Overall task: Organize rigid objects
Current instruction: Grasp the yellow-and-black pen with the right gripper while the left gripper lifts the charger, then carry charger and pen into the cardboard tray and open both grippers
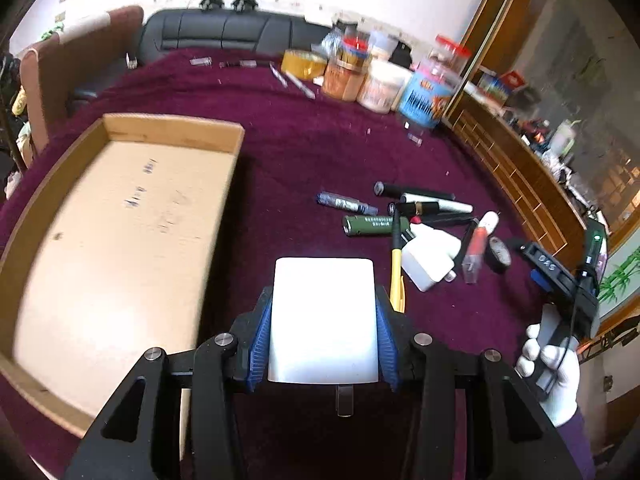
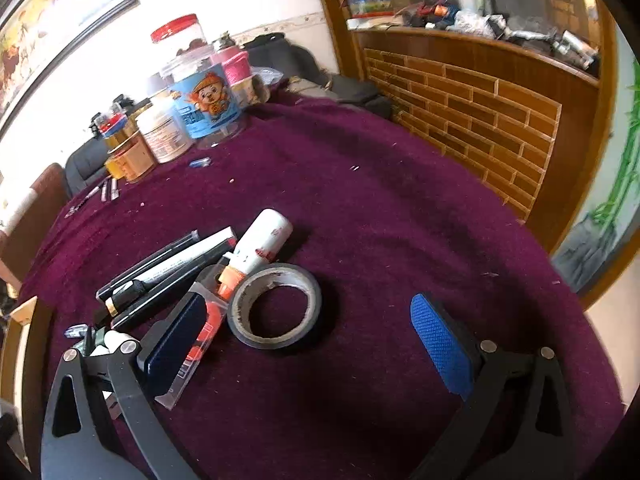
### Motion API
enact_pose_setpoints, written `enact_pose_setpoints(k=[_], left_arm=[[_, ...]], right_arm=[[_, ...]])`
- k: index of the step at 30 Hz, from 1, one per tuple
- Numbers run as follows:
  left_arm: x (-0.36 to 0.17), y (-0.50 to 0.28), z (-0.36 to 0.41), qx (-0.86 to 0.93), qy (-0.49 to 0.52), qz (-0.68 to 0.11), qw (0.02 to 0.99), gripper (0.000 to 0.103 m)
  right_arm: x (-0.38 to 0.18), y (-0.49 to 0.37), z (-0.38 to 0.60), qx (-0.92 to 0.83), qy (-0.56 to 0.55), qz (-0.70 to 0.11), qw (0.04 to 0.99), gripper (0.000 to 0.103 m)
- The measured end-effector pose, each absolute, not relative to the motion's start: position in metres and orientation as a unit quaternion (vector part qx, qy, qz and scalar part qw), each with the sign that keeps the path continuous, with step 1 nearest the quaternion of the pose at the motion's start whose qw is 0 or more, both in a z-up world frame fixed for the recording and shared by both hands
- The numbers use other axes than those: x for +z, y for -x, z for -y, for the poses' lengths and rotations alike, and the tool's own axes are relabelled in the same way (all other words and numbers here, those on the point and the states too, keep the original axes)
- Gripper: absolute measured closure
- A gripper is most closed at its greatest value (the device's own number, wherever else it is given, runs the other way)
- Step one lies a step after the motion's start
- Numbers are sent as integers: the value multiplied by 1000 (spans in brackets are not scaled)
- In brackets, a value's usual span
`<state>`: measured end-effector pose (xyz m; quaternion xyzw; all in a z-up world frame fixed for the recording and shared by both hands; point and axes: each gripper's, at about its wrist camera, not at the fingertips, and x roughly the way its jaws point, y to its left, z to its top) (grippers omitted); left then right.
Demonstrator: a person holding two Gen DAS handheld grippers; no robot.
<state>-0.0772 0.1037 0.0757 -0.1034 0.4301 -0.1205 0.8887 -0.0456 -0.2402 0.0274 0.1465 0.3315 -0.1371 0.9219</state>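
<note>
Each camera rides its gripper, looking steeply down along the fingers, close over the maroon tablecloth (image 1: 304, 152). Both views share the black tape roll (image 2: 274, 306), the pens and the far jars (image 2: 208, 100).

- Dark purple cloth (image 2: 400, 208) over the whole table.
- Cluster of jars at the far edge: blue cartoon-labelled jar (image 2: 208, 100), red-lidded clear jar (image 2: 180, 36) behind it, orange jar (image 1: 345, 76) beside.
- Black sofa (image 1: 224, 34) past the table.
- Brown chair (image 1: 52, 68) at the left.
- Wooden brick-patterned counter (image 2: 480, 112) on the right, cluttered on top.
- Framed picture (image 2: 52, 16) on the wall.
</note>
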Motion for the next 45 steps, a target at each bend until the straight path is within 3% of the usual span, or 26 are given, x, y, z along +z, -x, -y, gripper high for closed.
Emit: enact_pose_setpoints(k=[4,7,13,15,18,29,34,45], left_arm=[[89,97,-127,-118,101,-399,903,63],[93,106,-141,-114,106,-381,911,63],[87,116,-161,-125,139,-372,909,63],[86,120,-174,-119,144,-368,911,63],[86,126,-191,-106,153,-361,914,63],[81,136,-236,-82,178,-347,917,63],[78,139,-239,-80,175,-349,917,63],[79,123,-239,-84,175,-371,908,63]], right_arm=[[67,92,201,-130,-56,-269,953,8],[85,121,167,-26,-52,-241,969,0],[61,82,107,132,-96,-411,897,3],[50,75,79,144,-63,-435,887,12],[35,63,47,138,-29,-467,873,38],[4,15,19,31,36,-487,872,46],[5,21,17,28,28,-474,880,95],[32,46,43,126,-90,-460,874,97]])
